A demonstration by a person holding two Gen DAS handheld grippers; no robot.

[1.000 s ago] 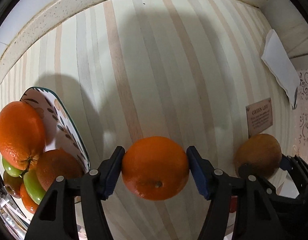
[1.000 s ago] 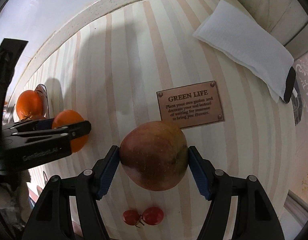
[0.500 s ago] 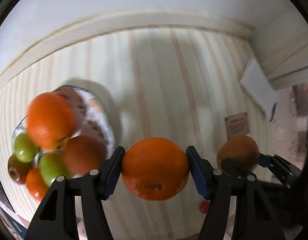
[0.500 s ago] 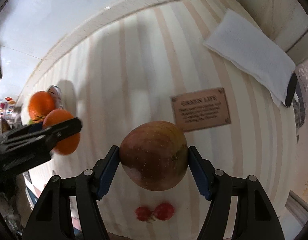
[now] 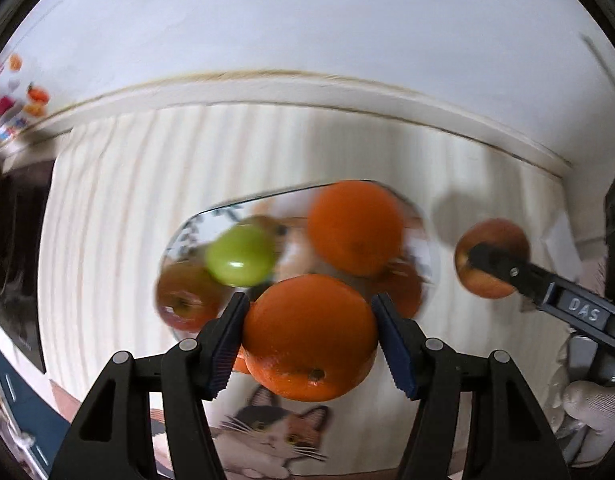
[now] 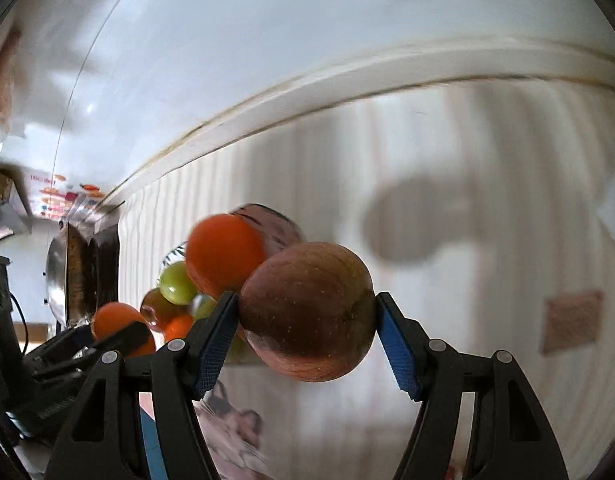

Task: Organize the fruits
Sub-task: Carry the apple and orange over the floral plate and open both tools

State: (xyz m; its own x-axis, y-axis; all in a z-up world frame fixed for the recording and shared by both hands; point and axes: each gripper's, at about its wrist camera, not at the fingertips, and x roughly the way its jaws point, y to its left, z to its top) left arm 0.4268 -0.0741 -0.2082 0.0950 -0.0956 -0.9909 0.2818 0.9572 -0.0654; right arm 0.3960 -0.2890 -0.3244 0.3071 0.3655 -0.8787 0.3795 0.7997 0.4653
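My left gripper is shut on an orange, held in the air just in front of a patterned fruit plate. The plate holds another orange, a green apple, a red apple and more fruit. My right gripper is shut on a reddish-brown apple; it also shows in the left wrist view, right of the plate. In the right wrist view the plate's fruit pile sits to the left, with the left gripper's orange beyond.
A striped cream tablecloth covers the table up to the white wall edge. A cat-print mat lies below the left gripper. A brown plaque lies at the right. Dark items stand at the far left.
Both grippers have swung left and up toward the plate with their fruit held. The plate now sits centred ahead of the left gripper. The views are blurred by motion.
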